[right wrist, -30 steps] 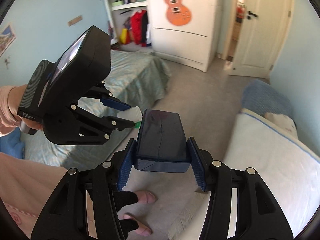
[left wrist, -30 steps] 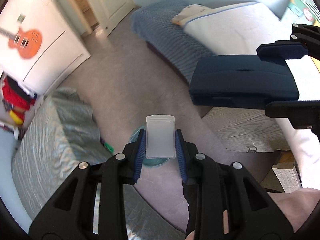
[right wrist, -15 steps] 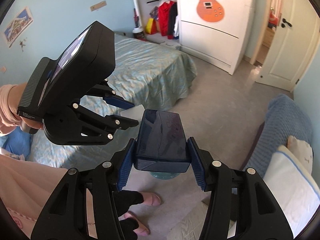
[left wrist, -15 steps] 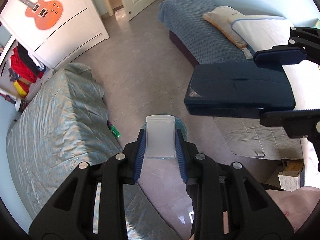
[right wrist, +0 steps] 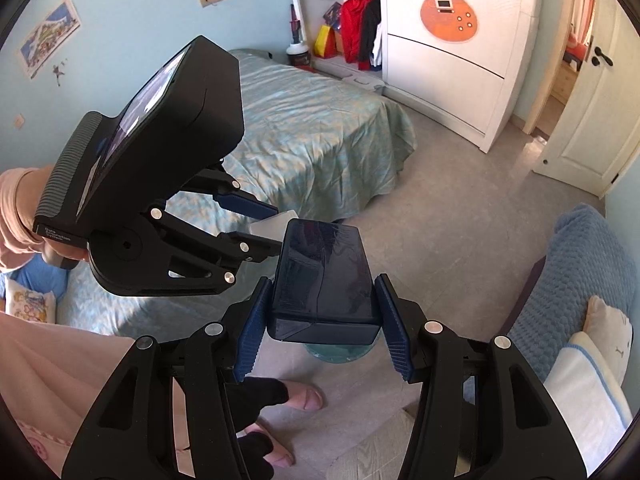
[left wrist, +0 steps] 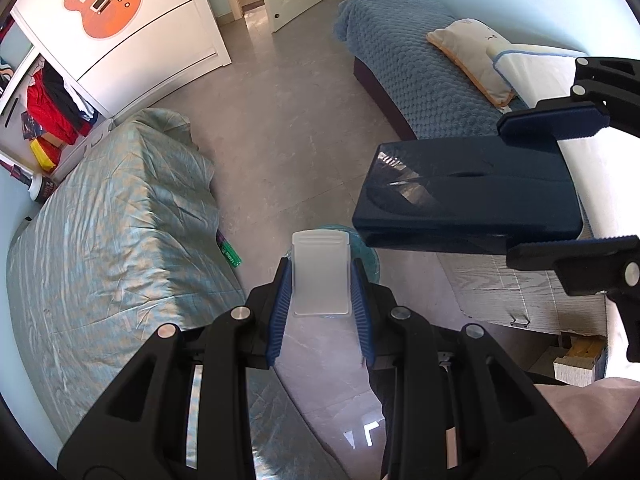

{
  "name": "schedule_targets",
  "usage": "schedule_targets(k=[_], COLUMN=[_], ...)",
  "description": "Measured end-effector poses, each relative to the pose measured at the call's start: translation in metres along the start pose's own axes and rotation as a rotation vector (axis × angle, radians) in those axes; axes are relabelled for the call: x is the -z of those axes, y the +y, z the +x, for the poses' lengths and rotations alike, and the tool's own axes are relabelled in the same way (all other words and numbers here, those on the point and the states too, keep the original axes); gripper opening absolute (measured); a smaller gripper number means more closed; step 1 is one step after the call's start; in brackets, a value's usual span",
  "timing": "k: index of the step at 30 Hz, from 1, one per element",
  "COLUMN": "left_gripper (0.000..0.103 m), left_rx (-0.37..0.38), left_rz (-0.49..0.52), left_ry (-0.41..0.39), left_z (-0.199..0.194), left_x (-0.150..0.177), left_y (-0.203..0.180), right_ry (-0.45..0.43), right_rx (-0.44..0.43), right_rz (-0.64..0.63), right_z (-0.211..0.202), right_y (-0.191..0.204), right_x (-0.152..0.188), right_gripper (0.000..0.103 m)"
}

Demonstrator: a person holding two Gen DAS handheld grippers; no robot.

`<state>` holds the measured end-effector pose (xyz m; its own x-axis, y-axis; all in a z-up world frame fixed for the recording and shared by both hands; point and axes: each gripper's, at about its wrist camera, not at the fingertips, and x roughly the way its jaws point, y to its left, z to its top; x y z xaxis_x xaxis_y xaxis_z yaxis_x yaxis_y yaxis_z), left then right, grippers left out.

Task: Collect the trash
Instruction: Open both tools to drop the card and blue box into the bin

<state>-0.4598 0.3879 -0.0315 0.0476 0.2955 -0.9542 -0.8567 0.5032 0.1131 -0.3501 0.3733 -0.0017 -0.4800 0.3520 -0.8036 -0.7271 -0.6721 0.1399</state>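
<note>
My left gripper (left wrist: 320,280) pinched a frosted plastic card (left wrist: 320,274); my right gripper (right wrist: 322,322) clamped a glossy dark box (right wrist: 324,276), half-hiding a teal bin (left wrist: 366,254).

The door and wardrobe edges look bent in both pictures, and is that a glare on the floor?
Left wrist view: fisheye lens bows the wardrobe, dark corners, window glare on the floor. Right wrist view: door curves likewise; dark blue box mirrors the room; everything sharp.

Two beds (left wrist: 120,208), one dark blue box (left wrist: 468,196), one translucent white box (left wrist: 320,276), one bin (right wrist: 338,352)
</note>
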Motion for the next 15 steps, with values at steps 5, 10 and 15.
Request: schedule_targets(k=[5, 10, 15], left_gripper=[0.039, 0.091, 0.091], left_rx=[-0.013, -0.044, -0.045], left_rz=[-0.015, -0.024, -0.007], left_ry=[0.008, 0.01, 0.02], left_z=[0.004, 0.01, 0.013], left_x=[-0.002, -0.001, -0.003], left_y=[0.003, 0.009, 0.007], right_ry=[-0.003, -0.027, -0.023], right_rx=[0.014, 0.04, 0.059], right_rz=[-0.003, 0.017, 0.05], right_z=[0.001, -0.005, -0.011], right_y=[-0.001, -0.009, -0.016], right_x=[0.0, 0.001, 0.005], right_gripper=[0.056, 0.074, 0.074])
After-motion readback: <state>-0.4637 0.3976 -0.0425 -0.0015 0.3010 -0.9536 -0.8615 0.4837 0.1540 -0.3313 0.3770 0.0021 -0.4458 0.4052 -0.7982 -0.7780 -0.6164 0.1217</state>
